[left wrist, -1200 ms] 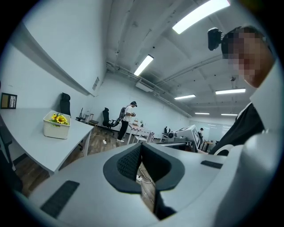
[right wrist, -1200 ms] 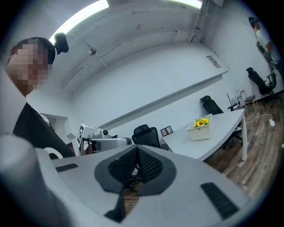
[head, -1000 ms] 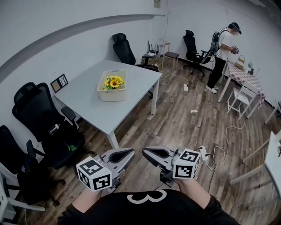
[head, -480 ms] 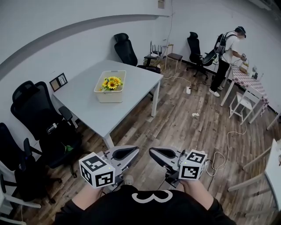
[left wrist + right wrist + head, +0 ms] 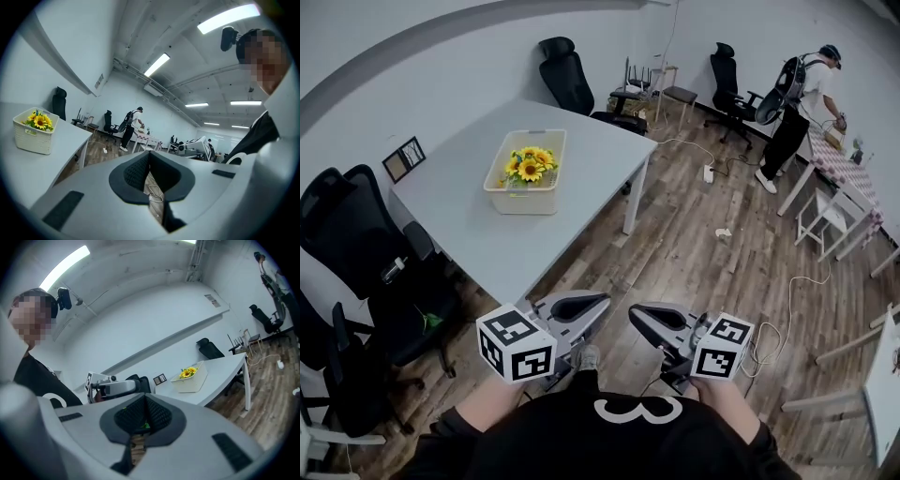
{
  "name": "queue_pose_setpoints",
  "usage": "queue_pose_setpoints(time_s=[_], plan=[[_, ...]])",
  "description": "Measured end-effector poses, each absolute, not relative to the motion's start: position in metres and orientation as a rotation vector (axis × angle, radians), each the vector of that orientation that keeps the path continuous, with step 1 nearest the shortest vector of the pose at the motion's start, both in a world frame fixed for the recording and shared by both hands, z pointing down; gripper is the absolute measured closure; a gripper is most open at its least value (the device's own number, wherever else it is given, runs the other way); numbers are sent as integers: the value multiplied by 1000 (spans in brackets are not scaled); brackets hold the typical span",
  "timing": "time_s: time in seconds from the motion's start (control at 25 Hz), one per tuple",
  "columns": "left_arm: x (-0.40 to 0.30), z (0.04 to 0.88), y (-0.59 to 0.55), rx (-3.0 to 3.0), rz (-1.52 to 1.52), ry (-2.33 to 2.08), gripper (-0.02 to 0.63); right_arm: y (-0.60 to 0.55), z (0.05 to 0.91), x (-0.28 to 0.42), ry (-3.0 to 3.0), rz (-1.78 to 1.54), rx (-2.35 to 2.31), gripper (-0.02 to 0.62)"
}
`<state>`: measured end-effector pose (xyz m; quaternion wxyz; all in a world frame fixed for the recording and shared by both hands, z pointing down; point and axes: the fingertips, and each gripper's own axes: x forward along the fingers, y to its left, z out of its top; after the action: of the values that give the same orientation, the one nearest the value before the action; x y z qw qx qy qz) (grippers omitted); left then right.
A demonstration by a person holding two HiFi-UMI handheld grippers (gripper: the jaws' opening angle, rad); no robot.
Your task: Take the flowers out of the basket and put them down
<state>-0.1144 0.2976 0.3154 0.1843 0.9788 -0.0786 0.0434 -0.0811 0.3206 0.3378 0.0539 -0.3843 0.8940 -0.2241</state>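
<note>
**Approach to the table, both grippers empty**

Compared with a second ago, we have come closer to the table [image 5: 459, 220]. It and the basket [image 5: 523, 201] now sit lower and larger in the head view, and both grippers have moved forward with us.

At the far left, black office chairs [image 5: 356, 234] stand against the table's near side. The white basket rests on the grey tabletop, towards the wall side, with the flowers [image 5: 530, 166], yellow sunflowers, still upright inside it.

The left gripper [image 5: 602, 303] is held over the wooden floor [image 5: 694, 244], short of the table's corner and well apart from the basket. In the left gripper view its jaws [image 5: 149, 157] are pressed together and hold nothing. The basket [image 5: 32, 138] and flowers [image 5: 40, 121] appear far to the left there.

The right gripper [image 5: 636, 312], just beside the left, is likewise closed and empty in its own view [image 5: 144, 401]. That view shows the basket [image 5: 192, 380] and flowers [image 5: 189, 372] on the table ahead.

At the far right, a second person [image 5: 802, 103] with a backpack stands at another table.
</note>
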Motion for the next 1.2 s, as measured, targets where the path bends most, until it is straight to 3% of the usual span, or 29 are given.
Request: queue_pose_setpoints(time_s=[0.28,0.56,1.2], plan=[[-82,324,161,2739,157,-221,594,184,347,-45,2687,-771,-1174,588],[-89,326,31,2742,146,-313,594,49,346,-56,2750,-780,-1073,588],[-112,337,-67,2764,235,-685,592,-52,351,-62,2863,-843,-745,588]])
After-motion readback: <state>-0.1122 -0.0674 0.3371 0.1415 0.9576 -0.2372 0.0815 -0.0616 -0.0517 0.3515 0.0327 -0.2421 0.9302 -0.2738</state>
